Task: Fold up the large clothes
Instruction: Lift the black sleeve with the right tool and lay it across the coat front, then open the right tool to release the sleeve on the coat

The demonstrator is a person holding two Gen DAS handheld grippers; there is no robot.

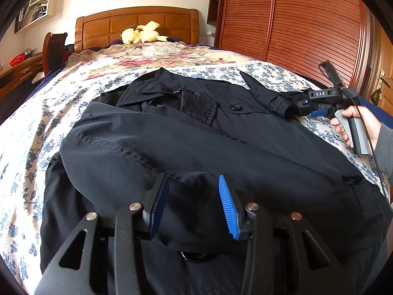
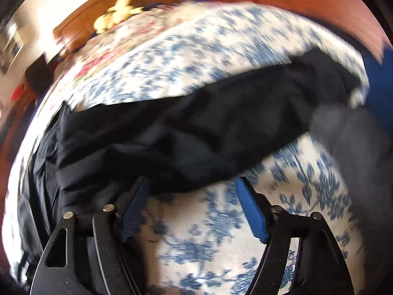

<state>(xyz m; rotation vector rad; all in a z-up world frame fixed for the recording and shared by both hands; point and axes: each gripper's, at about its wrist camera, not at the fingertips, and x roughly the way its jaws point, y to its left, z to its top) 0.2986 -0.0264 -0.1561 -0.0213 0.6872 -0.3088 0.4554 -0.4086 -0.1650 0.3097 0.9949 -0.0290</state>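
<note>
The black coat (image 1: 186,142) is lying soft and heavy on the bed (image 1: 32,127) — both claws are standing apart and empty, so the cuff (image 1: 282,105) looks the best hold.

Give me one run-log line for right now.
garment: black coat flat on floral bedspread | left hand-held gripper: jaws apart over coat body | right hand-held gripper: open at sleeve | fold: unfinished

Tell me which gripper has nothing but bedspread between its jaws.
The right gripper: open over blue-flowered bedspread. The left gripper straddles the black coat.
</note>
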